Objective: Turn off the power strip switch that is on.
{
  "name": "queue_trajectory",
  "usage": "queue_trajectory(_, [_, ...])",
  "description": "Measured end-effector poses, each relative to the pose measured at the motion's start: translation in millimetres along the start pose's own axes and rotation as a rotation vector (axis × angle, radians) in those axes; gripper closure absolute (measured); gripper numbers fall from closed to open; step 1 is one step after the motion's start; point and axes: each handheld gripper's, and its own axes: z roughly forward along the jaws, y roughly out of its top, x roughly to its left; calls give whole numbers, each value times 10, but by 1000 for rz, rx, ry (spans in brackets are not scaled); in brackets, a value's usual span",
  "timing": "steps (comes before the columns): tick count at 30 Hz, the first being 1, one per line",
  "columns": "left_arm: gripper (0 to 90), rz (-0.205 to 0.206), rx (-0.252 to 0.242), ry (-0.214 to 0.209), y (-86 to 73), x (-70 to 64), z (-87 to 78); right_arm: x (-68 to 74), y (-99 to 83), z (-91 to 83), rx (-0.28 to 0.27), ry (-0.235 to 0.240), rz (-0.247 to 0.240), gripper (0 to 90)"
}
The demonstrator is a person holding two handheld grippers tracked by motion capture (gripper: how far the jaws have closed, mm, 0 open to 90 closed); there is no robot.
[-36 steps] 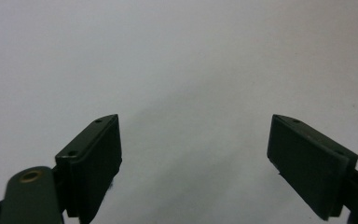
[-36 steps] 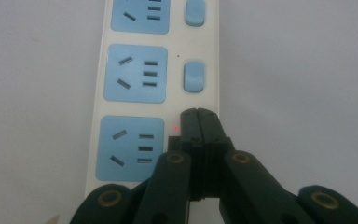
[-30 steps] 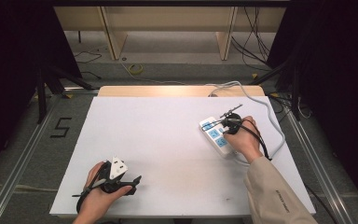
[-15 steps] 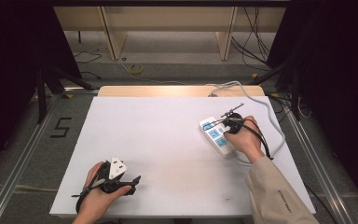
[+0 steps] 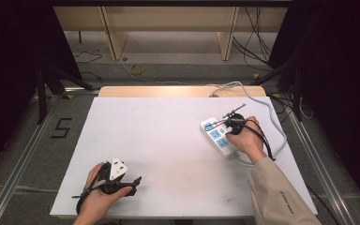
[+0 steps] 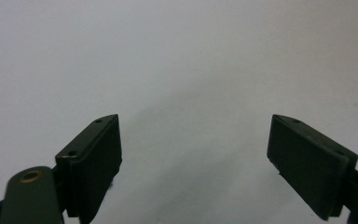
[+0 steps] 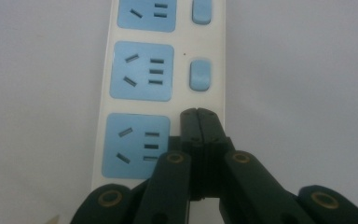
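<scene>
A white power strip (image 5: 214, 135) with blue sockets and blue switches lies on the right of the white table (image 5: 168, 136). My right gripper (image 5: 223, 128) is shut, its tips resting on the strip. In the right gripper view the closed jaws (image 7: 198, 113) sit on the power strip (image 7: 165, 70) beside the nearest socket, in line with the row of switches (image 7: 200, 74); whatever lies under the tips is hidden. My left gripper (image 5: 134, 181) rests near the table's front left, open, with bare table between its fingers (image 6: 98, 158).
The strip's white cable (image 5: 275, 123) loops around the right hand and off the table's far edge. A wooden board (image 5: 178, 91) borders the back of the table. A "5" mark (image 5: 61, 127) is on the floor at the left.
</scene>
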Motion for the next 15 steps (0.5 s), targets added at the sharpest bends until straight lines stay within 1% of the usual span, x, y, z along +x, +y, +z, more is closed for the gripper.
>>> queue_trajectory(3, [175, 0, 0, 0, 1, -2, 2, 5, 5, 4, 1, -6, 1, 900])
queue_trajectory(8, [175, -1, 0, -1, 1, -7, 3, 4, -1, 5, 1, 0, 12, 900])
queue_trajectory(11, [175, -2, -1, 0, 0, -8, -1, 0, -7, 20, -7, 2, 15, 900])
queue_trajectory(12, [175, 0, 0, 0, -1, -9, -3, 3, -2, 21, -4, -1, 5, 900])
queue_trajectory(15, [175, -1, 1, 0, -1, -8, -1, 17, 1, 33, -16, -2, 11, 900])
